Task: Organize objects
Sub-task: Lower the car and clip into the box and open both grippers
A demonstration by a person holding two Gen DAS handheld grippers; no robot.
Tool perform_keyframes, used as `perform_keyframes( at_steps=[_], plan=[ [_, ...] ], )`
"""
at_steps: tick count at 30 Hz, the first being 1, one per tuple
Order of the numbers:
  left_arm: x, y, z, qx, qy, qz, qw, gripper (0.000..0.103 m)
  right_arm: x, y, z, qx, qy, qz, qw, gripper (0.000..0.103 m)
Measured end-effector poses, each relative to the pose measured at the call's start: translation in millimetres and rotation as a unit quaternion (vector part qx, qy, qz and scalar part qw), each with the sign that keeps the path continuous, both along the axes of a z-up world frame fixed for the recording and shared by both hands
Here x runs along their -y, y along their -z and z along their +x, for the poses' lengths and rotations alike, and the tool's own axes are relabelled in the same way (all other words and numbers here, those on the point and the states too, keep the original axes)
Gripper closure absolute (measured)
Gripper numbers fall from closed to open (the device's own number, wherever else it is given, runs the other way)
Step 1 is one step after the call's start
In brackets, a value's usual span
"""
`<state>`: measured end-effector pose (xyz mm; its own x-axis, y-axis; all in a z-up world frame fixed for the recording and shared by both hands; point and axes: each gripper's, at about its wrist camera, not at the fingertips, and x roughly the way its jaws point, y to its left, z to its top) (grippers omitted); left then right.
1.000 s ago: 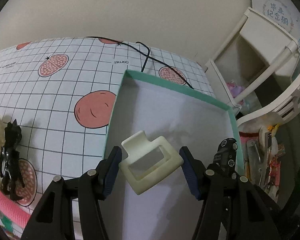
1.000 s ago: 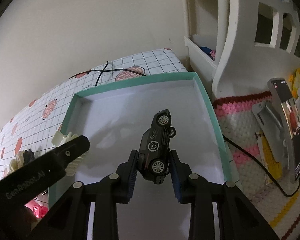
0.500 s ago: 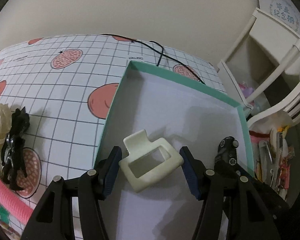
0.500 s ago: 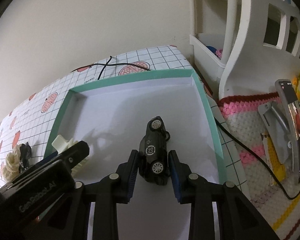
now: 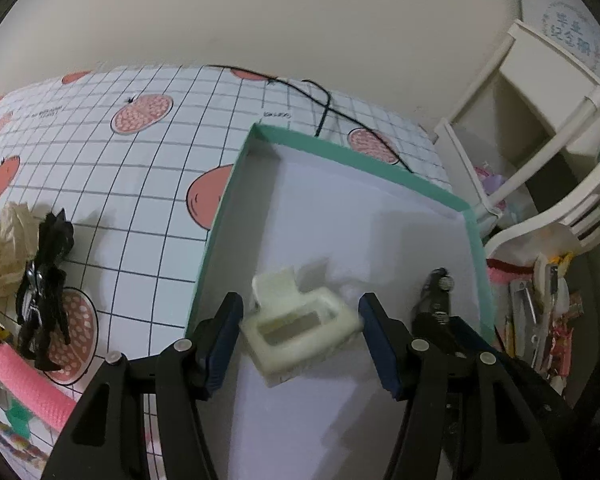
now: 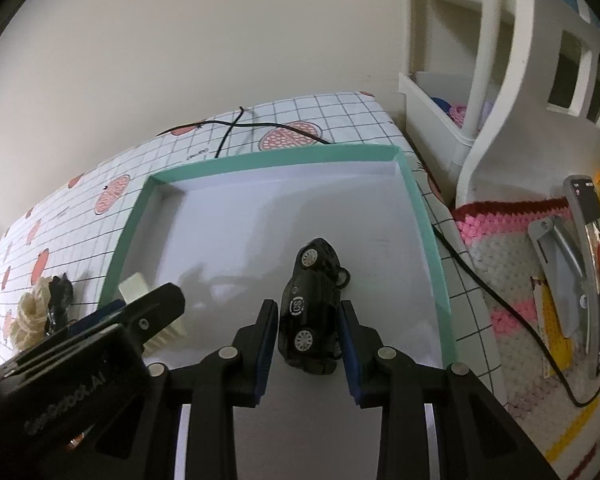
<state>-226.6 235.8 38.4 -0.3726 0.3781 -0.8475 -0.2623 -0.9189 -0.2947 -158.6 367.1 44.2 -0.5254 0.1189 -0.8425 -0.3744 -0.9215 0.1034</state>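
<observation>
Pinching narrowly on the black toy car (image 6: 312, 304) with the right gripper (image 6: 307, 306), both pads lying against the car's flanks, nearest the viewer. Holding that car on its side, one set of wheels showing, low over the white floor of the teal-rimmed box (image 6: 276, 158), toward the box's near right corner.

Spreading the left gripper (image 5: 300, 302) wide around a cream plastic piece (image 5: 300, 328) just inside the box's left wall. Blurring there in the left wrist view, so not telling whether the pads are pressing the piece or only flanking it. Seeming to sit on the box floor, going by the right wrist view.

Lying just outside the box's left wall: a pink roll (image 5: 28, 384), a black figure (image 5: 44, 280) and a cream yarn rosette (image 5: 0, 256), the last two touching. Resting beyond the box's right wall: a crochet mat (image 6: 500, 264) carrying a phone (image 6: 596, 280).

Spreading under the box, a checked cloth with fruit print (image 5: 120, 168). Trailing across that cloth past the box's far rim, a black cable (image 6: 260, 125). Standing past the box's far right corner, a white shelf (image 6: 500, 100).
</observation>
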Motion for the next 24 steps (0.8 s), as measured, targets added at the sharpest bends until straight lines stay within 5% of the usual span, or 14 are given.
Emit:
perform_keyframes(
  at_steps=[24],
  plan=[
    [39,-36,23,-0.033,-0.034,-0.062,0.997,0.041,10,-21,8,0.004,-0.026,-0.029,0.999,0.067]
  ],
)
